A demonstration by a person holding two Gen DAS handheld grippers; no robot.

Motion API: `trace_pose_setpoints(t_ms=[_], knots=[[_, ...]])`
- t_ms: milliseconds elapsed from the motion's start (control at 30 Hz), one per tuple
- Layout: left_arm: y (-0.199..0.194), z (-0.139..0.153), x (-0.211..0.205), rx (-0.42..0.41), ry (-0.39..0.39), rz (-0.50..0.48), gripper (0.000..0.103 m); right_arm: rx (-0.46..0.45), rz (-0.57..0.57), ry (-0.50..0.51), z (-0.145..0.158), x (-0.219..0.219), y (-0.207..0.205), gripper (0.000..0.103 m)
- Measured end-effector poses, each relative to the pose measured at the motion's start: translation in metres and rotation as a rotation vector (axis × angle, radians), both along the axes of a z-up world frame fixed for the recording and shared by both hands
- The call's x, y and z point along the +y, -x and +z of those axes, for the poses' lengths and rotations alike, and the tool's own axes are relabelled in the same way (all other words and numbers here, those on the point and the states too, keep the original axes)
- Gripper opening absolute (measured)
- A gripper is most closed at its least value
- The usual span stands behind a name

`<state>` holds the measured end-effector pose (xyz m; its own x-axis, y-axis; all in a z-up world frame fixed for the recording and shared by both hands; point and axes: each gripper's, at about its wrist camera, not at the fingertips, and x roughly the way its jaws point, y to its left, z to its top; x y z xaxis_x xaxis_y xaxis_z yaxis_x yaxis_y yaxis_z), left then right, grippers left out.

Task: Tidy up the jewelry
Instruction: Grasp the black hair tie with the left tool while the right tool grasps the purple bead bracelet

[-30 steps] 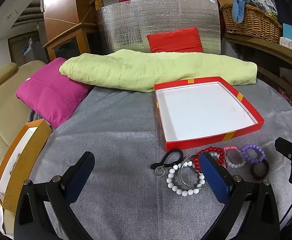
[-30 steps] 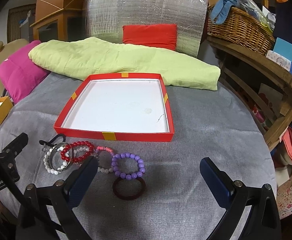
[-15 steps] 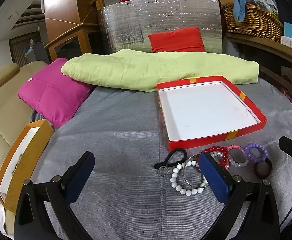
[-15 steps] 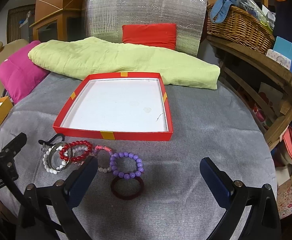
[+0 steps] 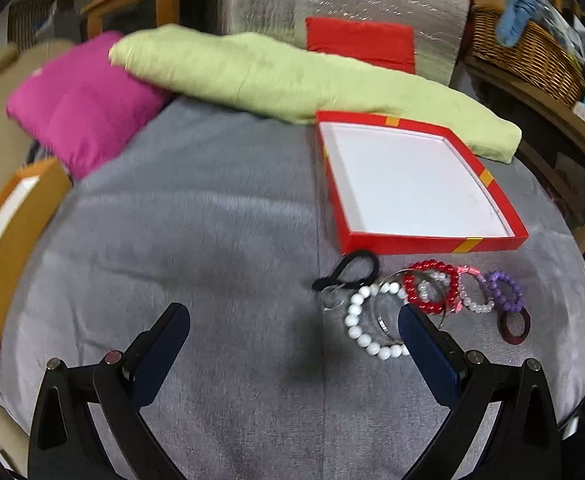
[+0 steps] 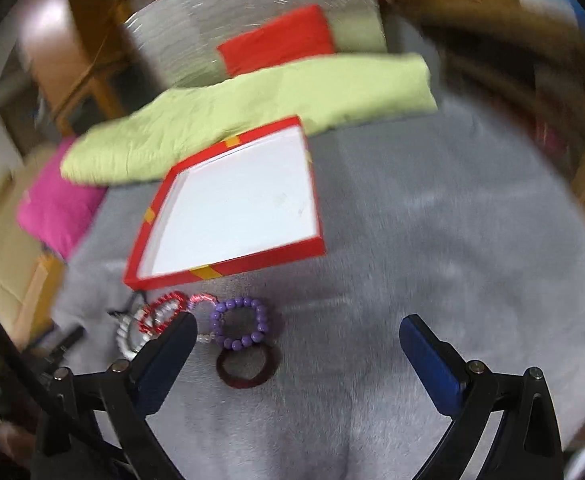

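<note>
Left view: my left hand-held gripper (image 5: 292, 332) hangs wide and empty, the white bead bracelet (image 5: 366, 322) by its right finger, before the empty red box (image 5: 432, 242). Right view: my right hand-held gripper (image 6: 294, 340) gapes over the purple bead bracelet (image 6: 239, 328); picking comes next.

Black gripper arms, seemingly dark-blue finger pads (image 5: 428, 344), silver screws (image 6: 474, 366).
</note>
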<state>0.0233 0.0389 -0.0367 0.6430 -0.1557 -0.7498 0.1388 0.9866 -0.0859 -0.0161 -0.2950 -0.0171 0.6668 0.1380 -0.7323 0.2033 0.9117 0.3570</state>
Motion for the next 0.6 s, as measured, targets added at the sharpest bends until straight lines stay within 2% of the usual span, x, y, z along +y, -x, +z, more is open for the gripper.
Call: trace_pose_setpoints(t_ms=[100,167,233,267,400,600], knots=[[0.0,-0.003,0.003,0.008,0.016,-0.006,0.098,0.039,-0.009,-0.092,-0.014,-0.018,-0.001,0.083],[-0.002,-0.007,-0.002,0.026,0.021,-0.026,0.085,0.063,0.011,-0.121,-0.022,-0.018,-0.004,0.069],[-0.004,-0.01,-0.007,0.041,0.026,-0.05,0.076,0.079,0.045,-0.155,-0.028,-0.011,-0.009,0.062],[-0.005,-0.011,-0.011,0.05,0.036,-0.065,0.071,0.085,0.059,-0.167,-0.03,-0.007,-0.011,0.06],[-0.013,-0.01,-0.018,0.063,0.048,-0.083,0.071,0.109,0.099,-0.204,-0.039,0.013,-0.022,0.058],[-0.043,-0.015,-0.014,0.13,0.138,-0.089,0.071,0.166,0.08,-0.258,-0.056,0.018,-0.048,0.058]])
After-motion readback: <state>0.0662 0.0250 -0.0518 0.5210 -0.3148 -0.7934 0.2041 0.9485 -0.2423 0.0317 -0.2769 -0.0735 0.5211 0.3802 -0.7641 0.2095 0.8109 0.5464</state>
